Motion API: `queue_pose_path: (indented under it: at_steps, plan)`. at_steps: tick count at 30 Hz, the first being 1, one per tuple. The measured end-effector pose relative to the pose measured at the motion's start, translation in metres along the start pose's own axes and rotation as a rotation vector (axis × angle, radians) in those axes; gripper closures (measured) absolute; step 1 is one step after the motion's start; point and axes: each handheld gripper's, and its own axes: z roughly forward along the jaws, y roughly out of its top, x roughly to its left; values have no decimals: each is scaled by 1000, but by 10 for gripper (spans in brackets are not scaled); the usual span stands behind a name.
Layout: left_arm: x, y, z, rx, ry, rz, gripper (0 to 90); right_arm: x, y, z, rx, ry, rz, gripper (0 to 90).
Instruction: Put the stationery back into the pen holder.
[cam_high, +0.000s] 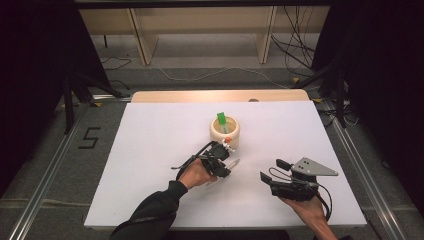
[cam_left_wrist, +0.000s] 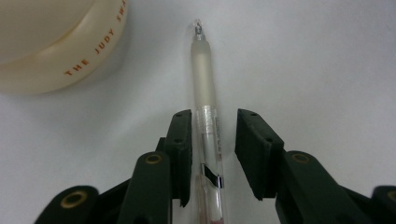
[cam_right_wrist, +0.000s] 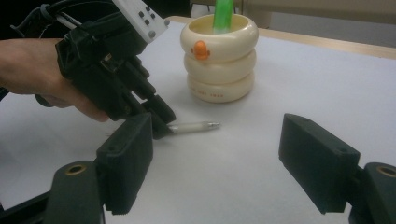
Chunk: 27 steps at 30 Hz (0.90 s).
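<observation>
Clearly, cream holder reads "THE JUDY SWA".

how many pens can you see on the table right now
2: a clear pen lying on the table between the left gripper's open jaws, and a green one standing in the cream holder. The holder could hide more.

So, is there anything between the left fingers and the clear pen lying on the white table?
Nothing visible. The left gripper is open, with its fingers on either side of the clear plastic pen, which lies flat on the white table. The cream ring-shaped holder stands off to one side.
</observation>
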Motion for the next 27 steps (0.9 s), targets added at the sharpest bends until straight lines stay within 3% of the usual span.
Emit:
queue_pose_path:
  at_steps: [11, 27]
  plan:
    - [0, 0, 2, 34, 7, -7, 706, 0, 0, 0, 2, 1, 1, 271]
    - [-1, 5, 3, 78, 34, 23, 788, 0, 0, 1, 5, 0, -1, 272]
